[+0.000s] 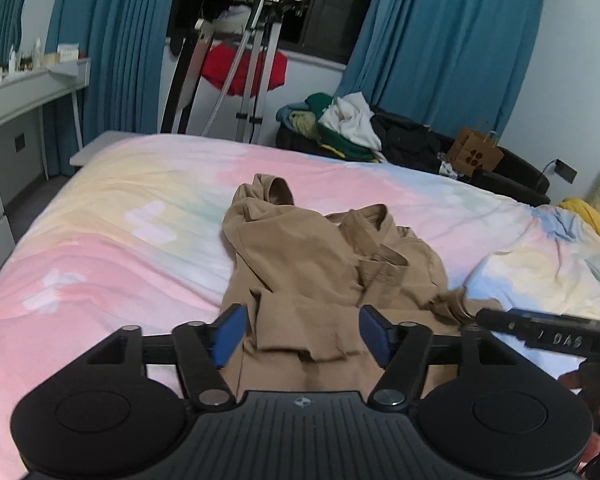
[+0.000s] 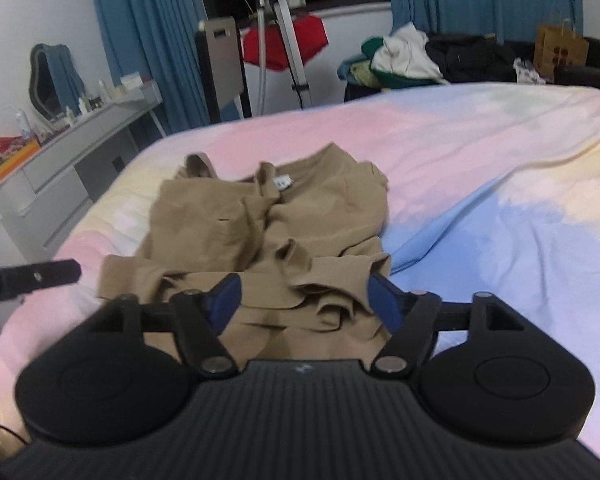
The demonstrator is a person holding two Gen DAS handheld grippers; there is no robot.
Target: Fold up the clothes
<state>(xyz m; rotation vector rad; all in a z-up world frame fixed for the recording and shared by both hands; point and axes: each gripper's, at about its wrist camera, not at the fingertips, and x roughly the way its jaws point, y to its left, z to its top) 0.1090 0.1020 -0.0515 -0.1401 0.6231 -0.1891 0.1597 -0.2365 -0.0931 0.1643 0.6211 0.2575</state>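
Nearest the left wrist camera, the left tool point(image 1: 300, 334) is spread wide with nothing between its blue pads; the near edge of a tan garment point(image 1: 320, 272) lies under and between them. The right tool point(image 2: 302, 300) is equally wide open and empty, poised over the same near edge, here bunched into ridges. The garment lies crumpled, not folded, in the middle of the bed point(image 1: 100, 240), with a sleeve opening and a collar with a white label point(image 2: 282, 183) turned up on the far side.

The main risk, judging from the bunching, is that a tool closing here pinches several layers at once, so the cloth lifts as a lump instead of spreading flat. The soft sheet could also get nipped with it.

Count: two tools, one tan garment, one bed, one heap of other clothes point(image 1: 340, 124) beyond it.
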